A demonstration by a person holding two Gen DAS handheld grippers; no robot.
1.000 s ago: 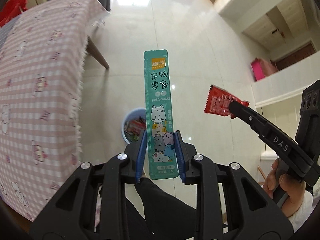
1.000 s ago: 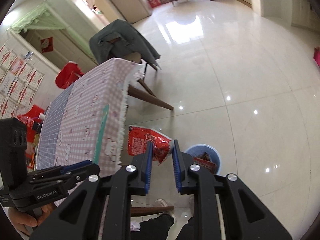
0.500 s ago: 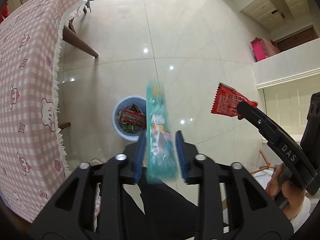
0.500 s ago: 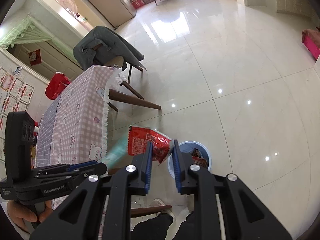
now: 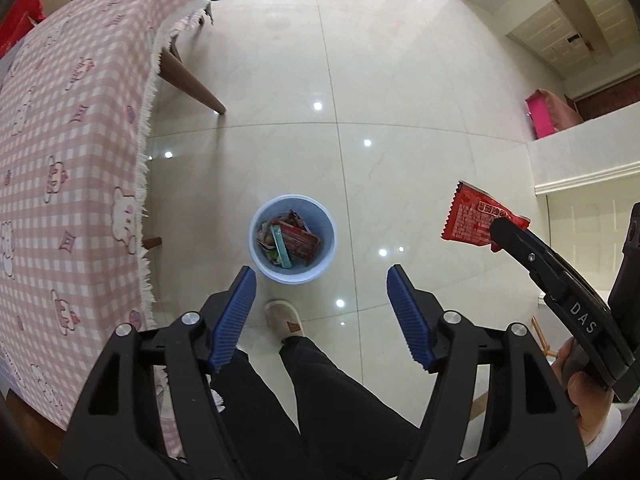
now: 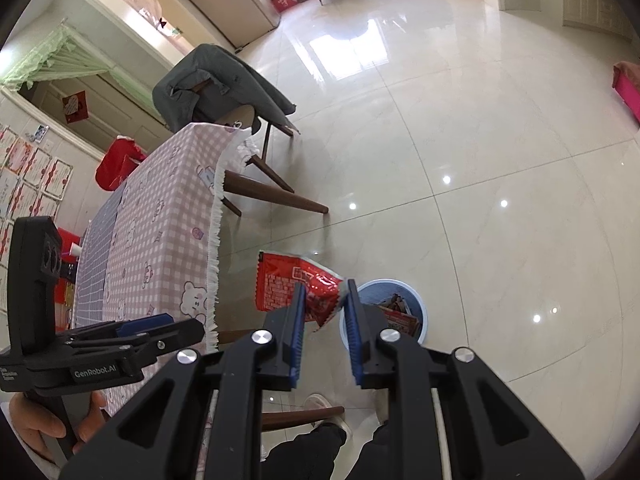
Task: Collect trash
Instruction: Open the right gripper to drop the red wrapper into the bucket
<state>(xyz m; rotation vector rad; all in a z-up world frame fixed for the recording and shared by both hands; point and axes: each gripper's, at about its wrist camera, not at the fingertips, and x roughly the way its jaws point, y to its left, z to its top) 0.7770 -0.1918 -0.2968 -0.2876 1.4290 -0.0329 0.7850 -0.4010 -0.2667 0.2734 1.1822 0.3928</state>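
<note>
My left gripper (image 5: 320,276) hangs above a small blue bin (image 5: 293,238) on the floor. Its jaws are opening and nothing is between them. The teal pet-snack sachet (image 5: 280,247) lies inside the bin among other wrappers. My right gripper (image 6: 323,289) is shut on a red snack wrapper (image 6: 298,288), held in the air near the bin (image 6: 416,304). In the left wrist view that red wrapper (image 5: 476,218) and the right gripper (image 5: 502,228) show at the right.
A table with a pink checked cloth (image 5: 68,152) stands to the left, its wooden leg (image 5: 192,84) slanting out. A chair draped with a grey jacket (image 6: 216,84) stands beyond. The person's legs and a slipper (image 5: 285,318) are below the bin. Glossy tile floor spreads around.
The left jaws spread apart and the teal sachet slipped out and dropped into the blue bin. Both grippers drifted closer over the bin. The right grip on the red wrapper is unchanged.
</note>
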